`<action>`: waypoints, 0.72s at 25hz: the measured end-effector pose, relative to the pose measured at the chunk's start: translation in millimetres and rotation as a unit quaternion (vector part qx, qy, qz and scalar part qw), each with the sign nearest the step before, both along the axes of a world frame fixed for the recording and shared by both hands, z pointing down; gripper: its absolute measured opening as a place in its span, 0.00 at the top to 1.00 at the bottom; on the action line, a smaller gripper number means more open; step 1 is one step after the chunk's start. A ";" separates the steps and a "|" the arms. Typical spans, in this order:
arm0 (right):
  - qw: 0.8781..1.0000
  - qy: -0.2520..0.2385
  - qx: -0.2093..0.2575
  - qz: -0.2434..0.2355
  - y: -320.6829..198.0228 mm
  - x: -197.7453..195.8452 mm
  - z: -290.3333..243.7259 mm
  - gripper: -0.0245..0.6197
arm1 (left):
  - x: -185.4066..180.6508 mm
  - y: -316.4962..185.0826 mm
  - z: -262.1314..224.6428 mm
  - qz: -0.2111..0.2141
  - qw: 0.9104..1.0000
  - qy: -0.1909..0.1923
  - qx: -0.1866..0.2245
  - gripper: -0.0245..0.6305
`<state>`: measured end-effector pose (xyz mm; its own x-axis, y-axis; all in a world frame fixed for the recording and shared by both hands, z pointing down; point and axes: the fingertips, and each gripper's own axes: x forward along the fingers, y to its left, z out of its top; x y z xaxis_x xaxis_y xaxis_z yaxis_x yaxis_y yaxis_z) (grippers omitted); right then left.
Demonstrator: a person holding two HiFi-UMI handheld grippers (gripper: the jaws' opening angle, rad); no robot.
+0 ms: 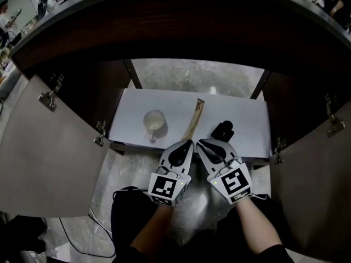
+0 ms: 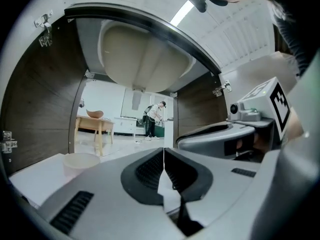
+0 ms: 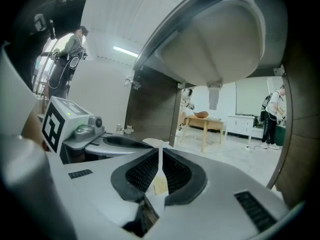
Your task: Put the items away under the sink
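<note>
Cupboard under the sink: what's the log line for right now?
doors open | cup, wooden spatula on shelf | left gripper shut, empty | right gripper shut, empty

Grey floor, wood table bkgd, strip light

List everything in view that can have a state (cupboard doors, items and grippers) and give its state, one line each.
Left cupboard door: open, swung outward.
Right cupboard door: open.
Mug: upright on the white shelf, looks empty.
Wooden utensil: lying flat on the shelf, apart from the mug.
Black item: on the shelf's front right; too dark to tell more.
Left gripper: shut, empty.
Right gripper: shut, empty.
</note>
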<state>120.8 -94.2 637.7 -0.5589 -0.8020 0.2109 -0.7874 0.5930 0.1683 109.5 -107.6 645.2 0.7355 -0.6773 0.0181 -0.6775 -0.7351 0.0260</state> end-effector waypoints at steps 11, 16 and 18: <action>1.000 0.003 -0.006 -0.005 0.4 -4.2 5.1 0.89 | -9.7 2.8 -5.2 -0.017 1.000 0.024 -0.006 0.95; 1.000 0.007 -0.002 -0.005 1.8 -3.3 5.0 0.89 | -4.9 5.6 -6.0 -0.015 1.000 0.024 -0.009 0.95; 1.000 0.006 0.001 -0.003 2.1 -2.1 3.5 0.89 | -1.8 7.5 -4.6 -0.010 1.000 0.023 -0.007 0.95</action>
